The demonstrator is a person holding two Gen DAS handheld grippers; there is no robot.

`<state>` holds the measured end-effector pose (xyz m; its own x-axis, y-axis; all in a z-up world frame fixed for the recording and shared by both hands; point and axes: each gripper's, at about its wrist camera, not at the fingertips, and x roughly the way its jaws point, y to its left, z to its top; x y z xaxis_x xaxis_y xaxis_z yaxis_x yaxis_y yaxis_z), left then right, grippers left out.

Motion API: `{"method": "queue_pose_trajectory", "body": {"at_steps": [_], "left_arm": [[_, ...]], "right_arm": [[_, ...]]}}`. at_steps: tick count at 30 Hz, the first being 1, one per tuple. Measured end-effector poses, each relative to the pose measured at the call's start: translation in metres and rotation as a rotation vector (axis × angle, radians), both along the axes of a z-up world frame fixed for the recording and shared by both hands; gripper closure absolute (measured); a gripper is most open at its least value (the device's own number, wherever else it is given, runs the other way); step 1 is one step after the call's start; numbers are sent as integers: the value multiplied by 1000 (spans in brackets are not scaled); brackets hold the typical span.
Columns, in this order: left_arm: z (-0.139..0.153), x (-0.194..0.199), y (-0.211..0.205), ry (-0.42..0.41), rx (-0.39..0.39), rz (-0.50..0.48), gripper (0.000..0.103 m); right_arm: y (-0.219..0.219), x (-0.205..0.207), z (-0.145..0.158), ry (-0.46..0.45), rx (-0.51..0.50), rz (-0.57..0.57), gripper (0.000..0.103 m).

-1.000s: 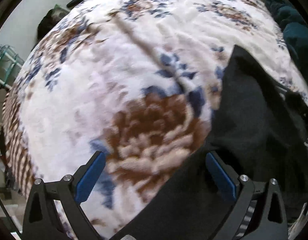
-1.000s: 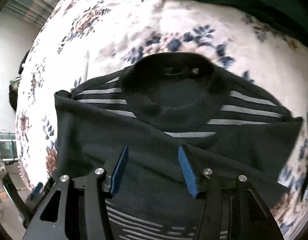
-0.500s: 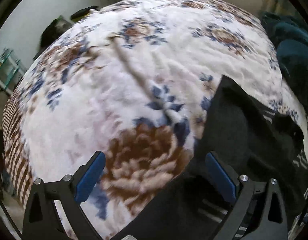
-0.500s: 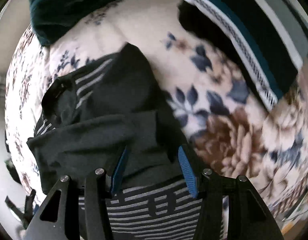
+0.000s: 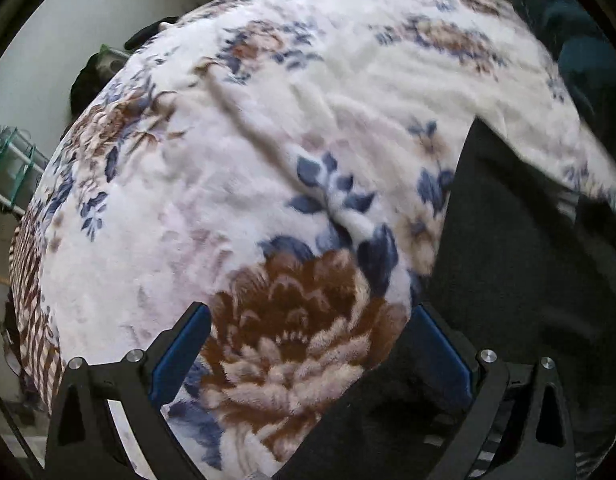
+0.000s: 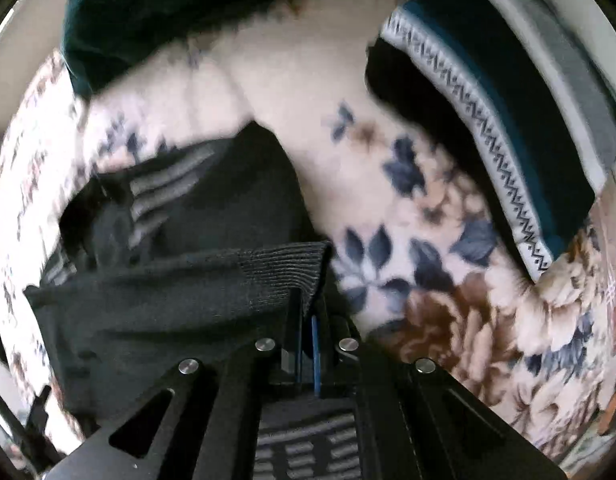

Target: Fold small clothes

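A small dark sweater (image 6: 179, 280) with pale stripes lies partly folded on a floral blanket (image 6: 388, 208). My right gripper (image 6: 308, 312) is shut on the ribbed cuff of a sleeve (image 6: 283, 268) that lies across the sweater's body. In the left wrist view the same sweater (image 5: 520, 280) fills the right side. My left gripper (image 5: 312, 340) is open just above the blanket (image 5: 267, 160), with its right finger (image 5: 440, 344) at the sweater's edge and nothing between the pads.
A folded garment with teal, grey and zigzag bands (image 6: 508, 120) lies at the right. A dark teal cloth (image 6: 167, 12) sits at the back of the bed. A green frame (image 5: 11, 168) stands on the floor beyond the bed's left edge.
My right gripper has closed on the sleeve cuff; it was open half a second ago. The left gripper has dropped slightly closer to the blanket and stays open.
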<state>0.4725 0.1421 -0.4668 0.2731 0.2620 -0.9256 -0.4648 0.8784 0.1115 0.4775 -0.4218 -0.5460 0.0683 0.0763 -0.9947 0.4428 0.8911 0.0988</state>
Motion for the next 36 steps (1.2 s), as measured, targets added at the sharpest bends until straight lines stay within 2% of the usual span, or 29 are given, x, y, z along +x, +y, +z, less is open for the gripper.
{"method": "queue_pose_trajectory", "body": {"at_steps": [1,2,3,5,6,8,10,13,15,17,18,19,20,21,23,25,27,29,32,34,35,36], "left_arm": [[0,3,-2,-6,-7,-5,1],[-3,7,-5,-6,-15,-17,1],[-7,10,-10,-3,-16,-27,1],[-18,20,-19,14,-9,-62,1],[-27,25,-24,37,15,-85,1],[-42,30,-29,69,51,-120,0],[-46,30,-29,69,57,-127,0],[-44,28,-27,55,52,-133,0],[-43,26,-25,51,45,-131,0],[-42,25,-22,51,31,-122,0],[-42,26,-20,51,23,-118,0],[-41,25,-19,52,17,-112,0],[-39,25,-17,52,14,-105,0],[-37,25,-17,49,8,-106,0],[-39,24,-15,54,-10,-117,0],[-45,24,-12,70,-33,-130,0],[-46,23,-6,78,-55,-124,0],[-38,20,-2,83,-47,-109,0],[-16,15,-2,26,-84,-94,0],[-3,15,-14,-18,-141,-111,0],[-2,17,-27,-26,-190,-147,0],[-6,20,-38,-16,-208,-180,0]], "right_arm": [[-1,3,-10,69,27,13,99],[0,5,-15,110,34,22,94],[3,7,-12,114,13,37,90],[17,16,12,53,-67,91,69],[29,23,28,-4,-75,112,65],[58,39,47,-85,-38,170,51],[108,68,49,-111,57,297,49],[200,116,34,-133,192,490,49],[271,147,17,-130,246,613,49],[331,170,-5,-83,324,736,49],[361,181,-20,-34,395,787,49],[389,189,-39,66,485,840,51],[403,193,-52,123,501,849,51],[412,202,-64,145,463,837,51],[411,223,-75,112,334,789,55],[396,242,-69,58,275,708,55],[374,246,-50,21,276,655,54],[353,235,-31,13,348,656,53],[334,205,-29,117,420,720,53],[321,179,-56,284,464,734,53],[314,171,-72,349,455,728,53],[310,169,-84,369,423,718,53]]}}
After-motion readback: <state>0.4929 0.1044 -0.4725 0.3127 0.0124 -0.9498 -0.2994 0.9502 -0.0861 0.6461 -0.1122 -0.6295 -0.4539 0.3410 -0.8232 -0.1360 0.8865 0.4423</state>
